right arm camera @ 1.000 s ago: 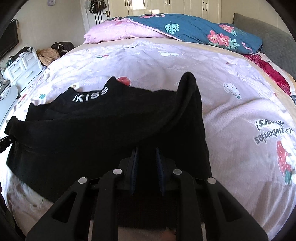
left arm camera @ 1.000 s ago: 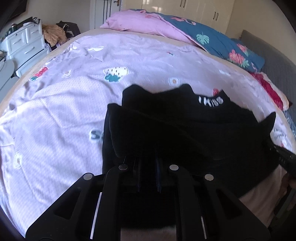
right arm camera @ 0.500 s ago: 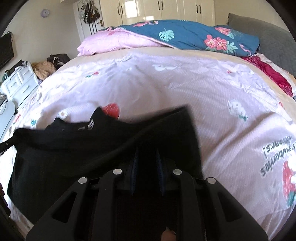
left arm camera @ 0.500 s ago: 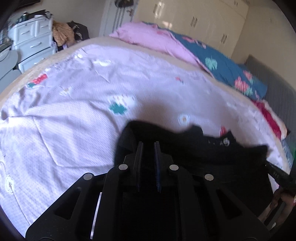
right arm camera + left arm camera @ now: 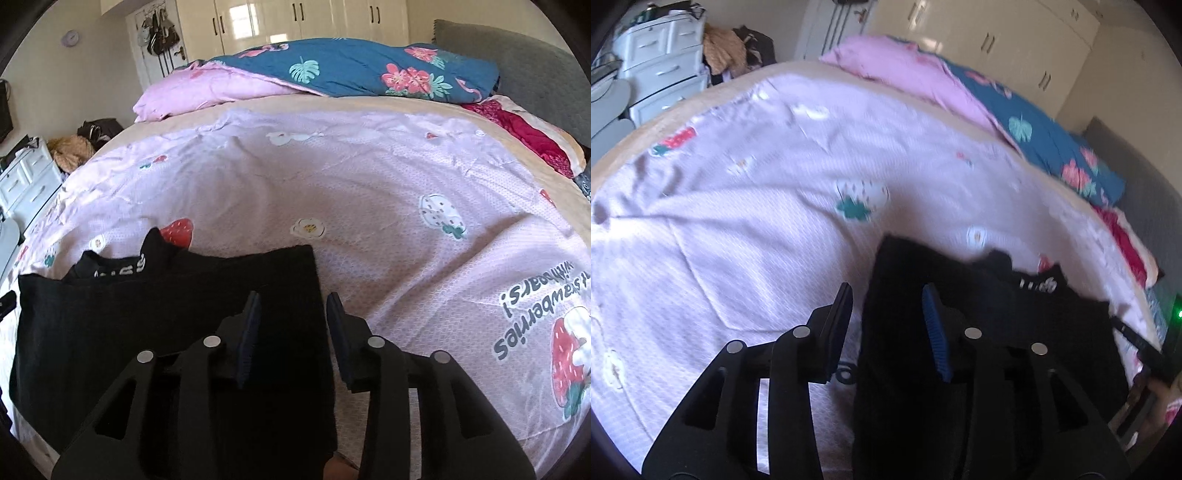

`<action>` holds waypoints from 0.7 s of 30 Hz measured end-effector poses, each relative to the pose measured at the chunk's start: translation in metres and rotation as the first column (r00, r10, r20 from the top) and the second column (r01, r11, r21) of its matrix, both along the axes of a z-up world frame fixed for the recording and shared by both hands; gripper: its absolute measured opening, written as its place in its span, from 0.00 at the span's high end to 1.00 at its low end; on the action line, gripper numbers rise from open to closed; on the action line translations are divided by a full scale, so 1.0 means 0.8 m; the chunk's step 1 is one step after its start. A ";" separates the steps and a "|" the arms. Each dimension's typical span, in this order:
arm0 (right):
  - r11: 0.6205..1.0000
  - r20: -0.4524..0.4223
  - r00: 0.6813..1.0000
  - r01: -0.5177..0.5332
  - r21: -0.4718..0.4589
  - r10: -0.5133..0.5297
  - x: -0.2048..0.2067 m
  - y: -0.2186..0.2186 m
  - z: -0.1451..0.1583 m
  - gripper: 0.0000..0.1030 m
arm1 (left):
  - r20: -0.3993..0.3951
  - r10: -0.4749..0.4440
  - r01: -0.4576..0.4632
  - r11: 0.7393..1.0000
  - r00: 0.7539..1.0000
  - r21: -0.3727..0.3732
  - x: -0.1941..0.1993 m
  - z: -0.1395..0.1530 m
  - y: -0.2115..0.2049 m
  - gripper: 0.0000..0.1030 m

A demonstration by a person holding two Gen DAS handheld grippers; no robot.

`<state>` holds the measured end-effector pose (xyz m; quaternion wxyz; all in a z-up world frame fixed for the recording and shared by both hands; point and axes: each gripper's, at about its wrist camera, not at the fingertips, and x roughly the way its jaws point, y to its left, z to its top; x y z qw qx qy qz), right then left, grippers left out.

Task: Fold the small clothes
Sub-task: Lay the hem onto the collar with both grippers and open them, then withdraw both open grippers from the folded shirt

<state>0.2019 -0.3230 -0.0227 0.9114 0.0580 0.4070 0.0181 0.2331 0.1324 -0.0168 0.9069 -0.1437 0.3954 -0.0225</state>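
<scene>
A small black garment (image 5: 997, 332) with white lettering lies folded over on the pink strawberry-print bedsheet (image 5: 757, 229). In the left wrist view my left gripper (image 5: 886, 299) hovers over the garment's left edge; its jaws are opening and the pads stand apart from the cloth. In the right wrist view the same black garment (image 5: 147, 325) shows a straight folded top edge. My right gripper (image 5: 293, 304) hangs over its right edge, jaws opening, the cloth lying loose between and below the fingers, not pinched.
A pink and blue floral duvet (image 5: 332, 74) is piled at the far side of the bed. A red blanket (image 5: 517, 136) and grey headboard (image 5: 517, 66) are at the right. White drawers (image 5: 661, 70) stand left of the bed. Wardrobes (image 5: 295, 18) line the back wall.
Both grippers carried the garment's near edge forward over itself, then let go: the jaws were pinched on the cloth before and now stand apart. The garment looks shorter, its top edge straight.
</scene>
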 end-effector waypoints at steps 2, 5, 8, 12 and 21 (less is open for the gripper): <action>1.000 -0.016 1.000 -0.007 0.008 0.007 0.002 0.002 -0.008 0.66 | -0.021 -0.007 0.007 1.000 1.000 0.016 0.003 -0.009 -0.003 0.70; 0.999 -0.019 1.000 -0.018 0.032 0.019 0.001 0.004 -0.011 0.89 | -0.044 -0.021 0.021 1.000 0.999 -0.003 0.006 -0.019 -0.003 0.70; 1.000 0.000 1.000 -0.006 0.018 0.006 -0.003 0.007 -0.005 0.94 | -0.048 -0.043 0.043 0.999 0.998 0.000 0.006 -0.022 -0.006 0.89; 1.000 0.047 0.999 0.006 0.024 -0.008 -0.012 0.004 0.011 0.95 | -0.005 -0.041 0.041 0.998 0.999 0.055 0.000 -0.009 -0.014 0.96; 0.997 0.171 0.984 0.035 0.069 -0.046 -0.024 -0.009 0.052 0.95 | 0.112 0.000 -0.003 1.000 0.994 0.027 -0.011 0.027 -0.001 0.97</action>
